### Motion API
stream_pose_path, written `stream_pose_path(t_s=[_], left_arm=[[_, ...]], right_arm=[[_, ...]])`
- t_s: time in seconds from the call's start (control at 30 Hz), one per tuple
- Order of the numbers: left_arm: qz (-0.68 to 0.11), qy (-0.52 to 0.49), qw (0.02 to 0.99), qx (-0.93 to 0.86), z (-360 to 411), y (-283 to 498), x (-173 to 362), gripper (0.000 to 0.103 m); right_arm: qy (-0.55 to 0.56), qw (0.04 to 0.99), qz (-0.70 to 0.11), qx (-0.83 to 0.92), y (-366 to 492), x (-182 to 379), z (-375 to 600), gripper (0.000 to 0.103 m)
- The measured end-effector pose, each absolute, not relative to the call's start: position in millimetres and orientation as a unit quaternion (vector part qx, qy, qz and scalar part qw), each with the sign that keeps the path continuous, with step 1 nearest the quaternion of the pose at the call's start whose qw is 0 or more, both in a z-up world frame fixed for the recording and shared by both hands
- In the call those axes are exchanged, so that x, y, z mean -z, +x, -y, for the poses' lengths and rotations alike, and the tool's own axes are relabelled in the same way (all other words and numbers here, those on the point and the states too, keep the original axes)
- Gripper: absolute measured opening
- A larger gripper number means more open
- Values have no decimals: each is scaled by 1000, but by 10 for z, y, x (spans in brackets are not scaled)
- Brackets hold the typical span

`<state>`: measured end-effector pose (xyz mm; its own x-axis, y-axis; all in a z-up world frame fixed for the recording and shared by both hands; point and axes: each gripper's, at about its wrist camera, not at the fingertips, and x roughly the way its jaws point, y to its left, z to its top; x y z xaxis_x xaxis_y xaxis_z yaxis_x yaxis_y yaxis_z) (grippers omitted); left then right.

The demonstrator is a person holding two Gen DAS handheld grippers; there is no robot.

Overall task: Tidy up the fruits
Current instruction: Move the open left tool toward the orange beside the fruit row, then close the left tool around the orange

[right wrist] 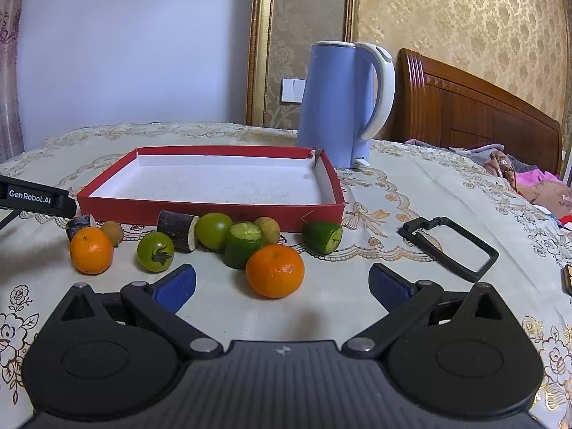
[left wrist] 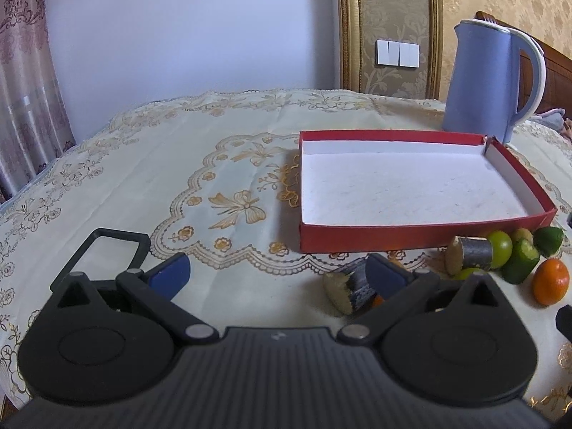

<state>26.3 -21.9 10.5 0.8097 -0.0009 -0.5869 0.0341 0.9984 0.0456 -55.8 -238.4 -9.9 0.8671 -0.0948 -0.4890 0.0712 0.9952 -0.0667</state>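
Observation:
An empty red box [right wrist: 214, 214] with a white inside lies on the table; it also shows in the left wrist view [left wrist: 411, 237]. In front of it lie fruits: an orange [right wrist: 274, 271], a second orange [right wrist: 91, 250], a green tomato [right wrist: 155, 251], another green tomato [right wrist: 213, 229], two cucumber pieces [right wrist: 245, 243] [right wrist: 323, 237], dark sugarcane pieces [right wrist: 177, 229] and small brown longans [right wrist: 268, 228]. My right gripper [right wrist: 282, 287] is open and empty, just short of the near orange. My left gripper [left wrist: 277, 273] is open and empty, with a sugarcane piece [left wrist: 345, 291] by its right finger.
A blue electric kettle [right wrist: 336, 107] stands behind the box's far right corner. A black rectangular frame [right wrist: 450, 246] lies on the embroidered tablecloth at the right. The left gripper's body [right wrist: 35, 198] reaches in at the left. A wooden headboard and bedding lie to the right.

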Motion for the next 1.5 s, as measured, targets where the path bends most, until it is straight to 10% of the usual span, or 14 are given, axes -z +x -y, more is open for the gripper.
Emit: stream_pose_path(t_s=[1.1,1.5], left_arm=[[-300,36,940,155,240,127,-119,93],[-350,27,922,163,517,145,89,74]], right_arm=[[-16,967,-252,36,-607,107,2415,103],[-5,966,-256,32,-603,154,2477,103]])
